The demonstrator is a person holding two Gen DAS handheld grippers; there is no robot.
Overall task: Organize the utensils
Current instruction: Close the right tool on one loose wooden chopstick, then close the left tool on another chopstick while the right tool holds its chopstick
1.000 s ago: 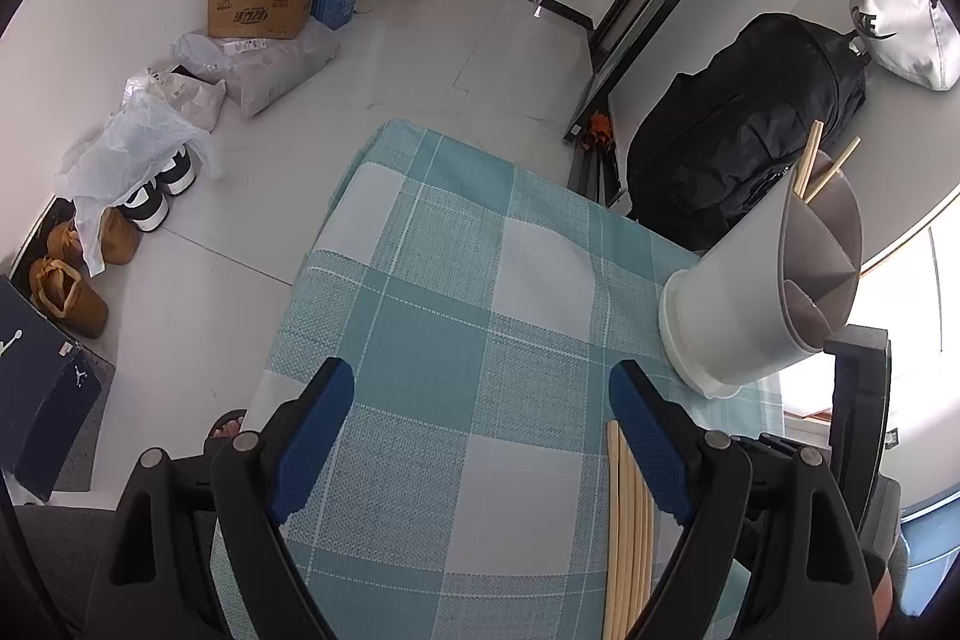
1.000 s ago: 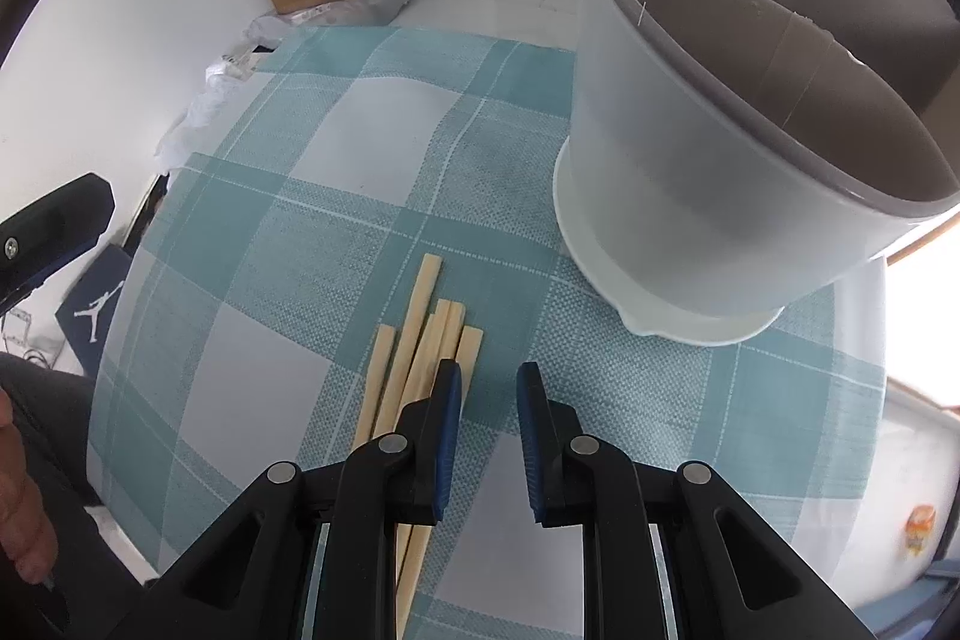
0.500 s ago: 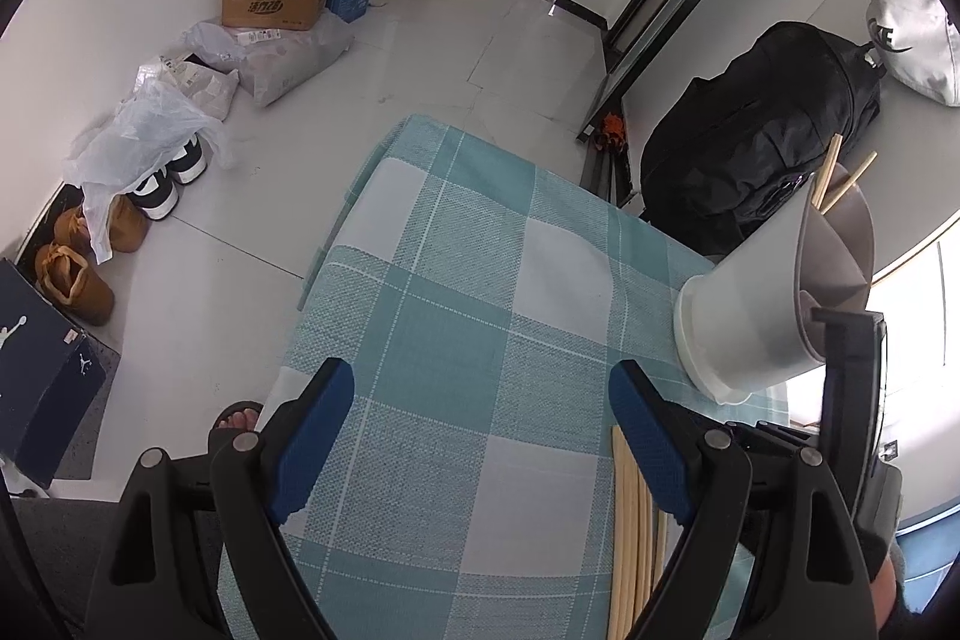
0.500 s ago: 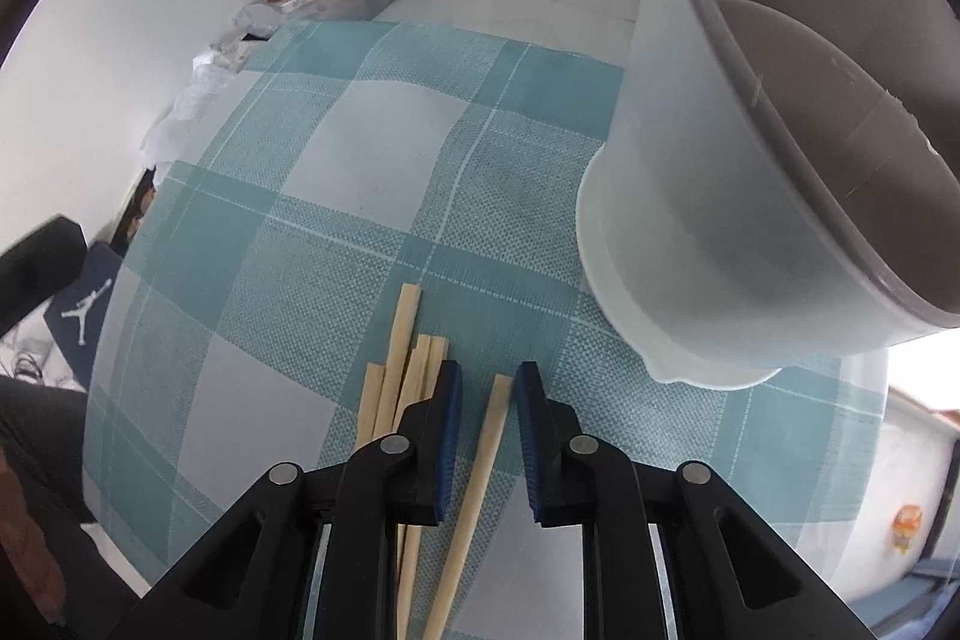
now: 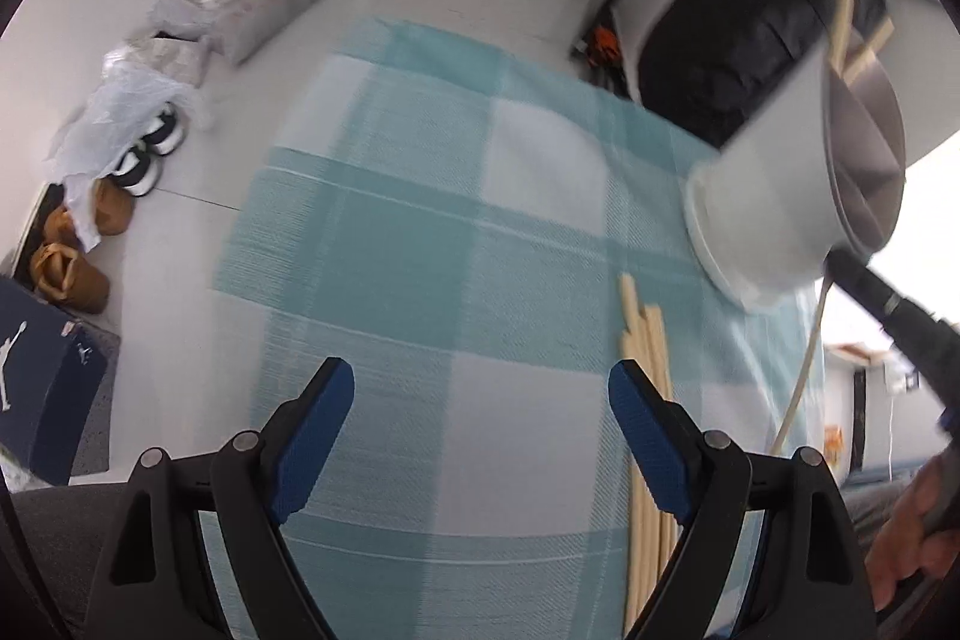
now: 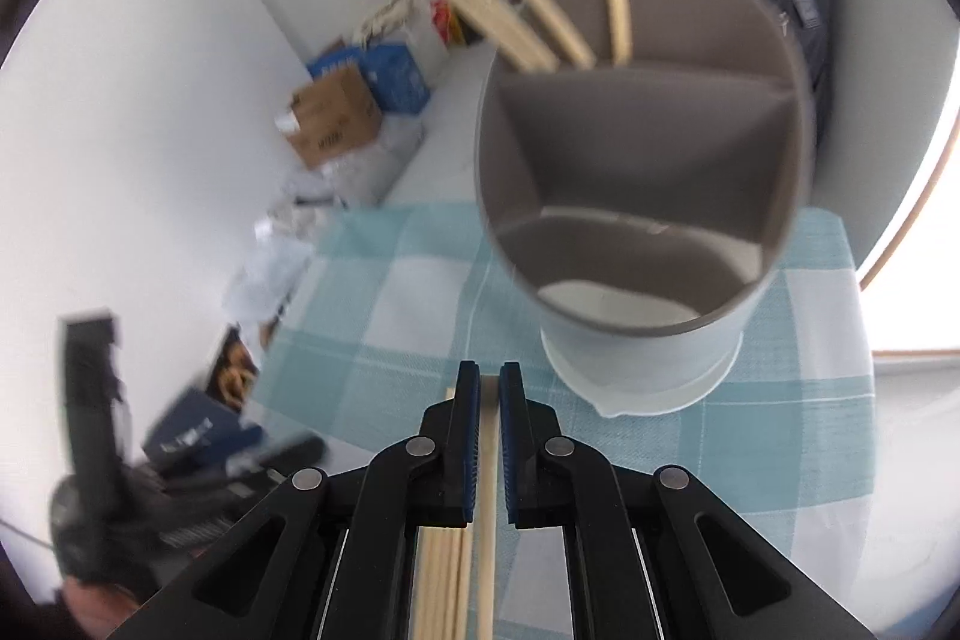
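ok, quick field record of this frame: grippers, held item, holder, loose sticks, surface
right gripper: shut on one chopstick, jaws just closed
left gripper: open, nothing between the jaws
utensil holder: upright on the cloth, divided into compartments
holder contents: several chopsticks in holder, far compartment; near compartments look empty
loose chopsticks: bundle lying flat on the cloth, near the holder
surface: teal checked tablecloth

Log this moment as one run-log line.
right gripper: shut on one chopstick | left gripper: open, empty | holder: chopsticks in far compartment | loose chopsticks: on tablecloth
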